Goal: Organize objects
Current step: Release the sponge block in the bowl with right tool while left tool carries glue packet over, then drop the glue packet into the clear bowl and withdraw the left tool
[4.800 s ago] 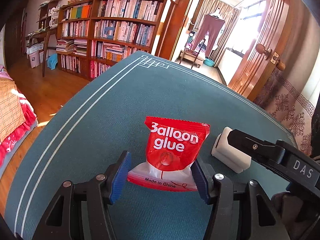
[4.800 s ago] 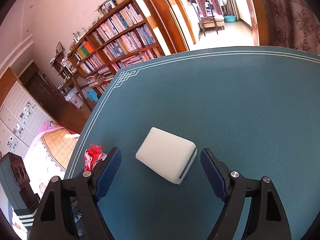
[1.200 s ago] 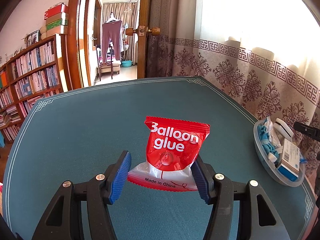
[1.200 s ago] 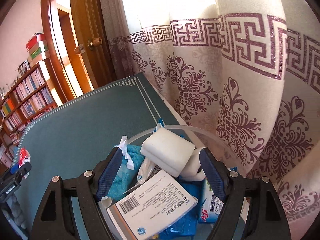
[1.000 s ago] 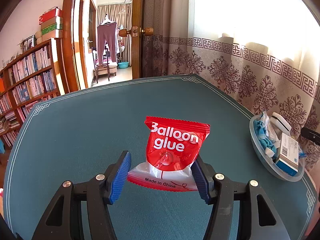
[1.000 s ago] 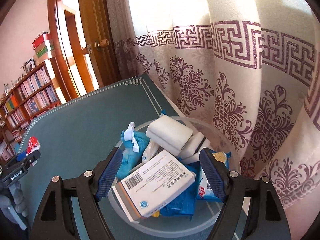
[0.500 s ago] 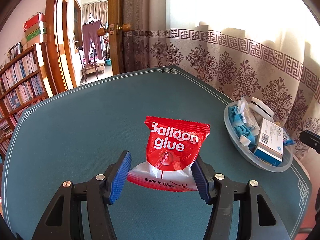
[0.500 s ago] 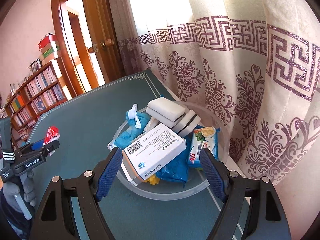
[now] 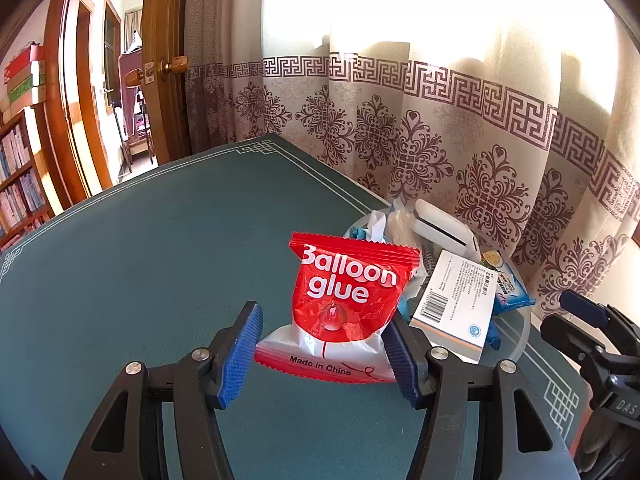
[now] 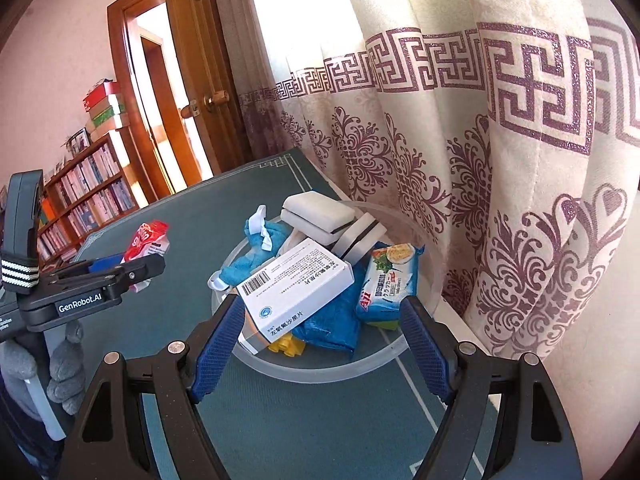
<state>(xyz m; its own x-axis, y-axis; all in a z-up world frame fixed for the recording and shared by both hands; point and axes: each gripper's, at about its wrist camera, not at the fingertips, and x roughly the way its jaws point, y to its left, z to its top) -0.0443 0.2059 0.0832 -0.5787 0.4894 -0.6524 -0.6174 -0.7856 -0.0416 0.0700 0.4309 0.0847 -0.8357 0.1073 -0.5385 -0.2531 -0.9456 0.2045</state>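
Note:
My left gripper (image 9: 324,354) is shut on a red "Balloon glue" packet (image 9: 344,296) and holds it above the green table, just left of the clear round tray (image 9: 520,344). The packet also shows in the right wrist view (image 10: 146,240), near the tray's left rim. My right gripper (image 10: 320,344) is open and empty, over the tray's near rim (image 10: 320,372). In the tray lie white sponges (image 10: 320,214), a white medicine box (image 10: 294,284), a blue cloth (image 10: 256,252) and a noodle packet (image 10: 390,276).
The tray sits at the table's corner, against a patterned curtain (image 10: 500,160). The green table (image 9: 160,240) stretches left toward a wooden door (image 9: 164,60) and bookshelves (image 10: 88,192).
My left gripper has carried the glue packet right, up to the tray. My right gripper has pulled back from the tray, leaving the white sponge in it.

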